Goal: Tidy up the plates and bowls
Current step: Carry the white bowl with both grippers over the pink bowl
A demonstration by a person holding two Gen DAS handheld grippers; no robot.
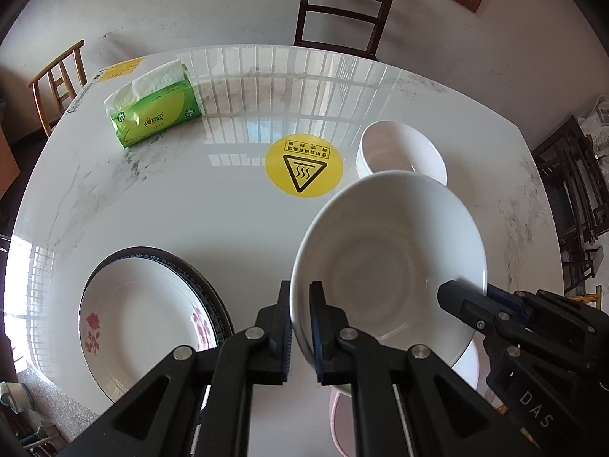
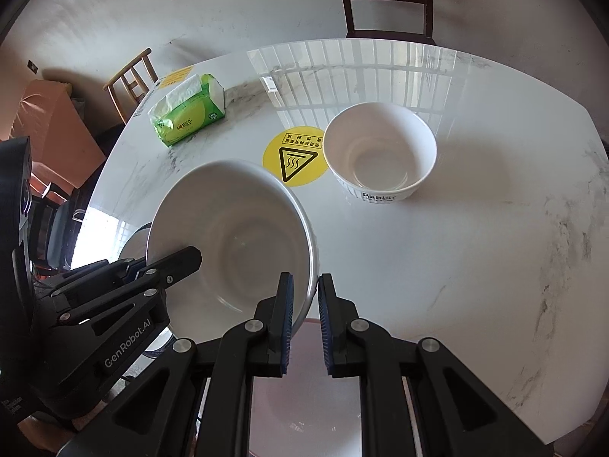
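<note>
A wide white bowl (image 1: pixel 388 255) (image 2: pixel 232 236) hangs tilted above the marble table (image 1: pixel 190 205), held by its rim on two opposite sides. My left gripper (image 1: pixel 300 304) is shut on the bowl's left rim, and my right gripper (image 2: pixel 305 293) is shut on its right rim. Each gripper also shows in the other's view, the right gripper (image 1: pixel 456 297) and the left gripper (image 2: pixel 186 259). A pink dish (image 2: pixel 304 392) (image 1: pixel 337 415) lies on the table under the bowl. A smaller white bowl (image 2: pixel 380 152) (image 1: pixel 399 148) marked "Rabbit" stands farther back. Stacked plates (image 1: pixel 144 316), the top one rose-patterned, sit front left.
A green tissue pack (image 1: pixel 156 114) (image 2: pixel 190 114) lies at the far left of the table. A yellow round warning sticker (image 1: pixel 304 167) (image 2: pixel 293 160) marks the table's middle. A dark chair (image 1: pixel 342 7) stands behind the table and a light wooden chair (image 1: pixel 57 80) at its left.
</note>
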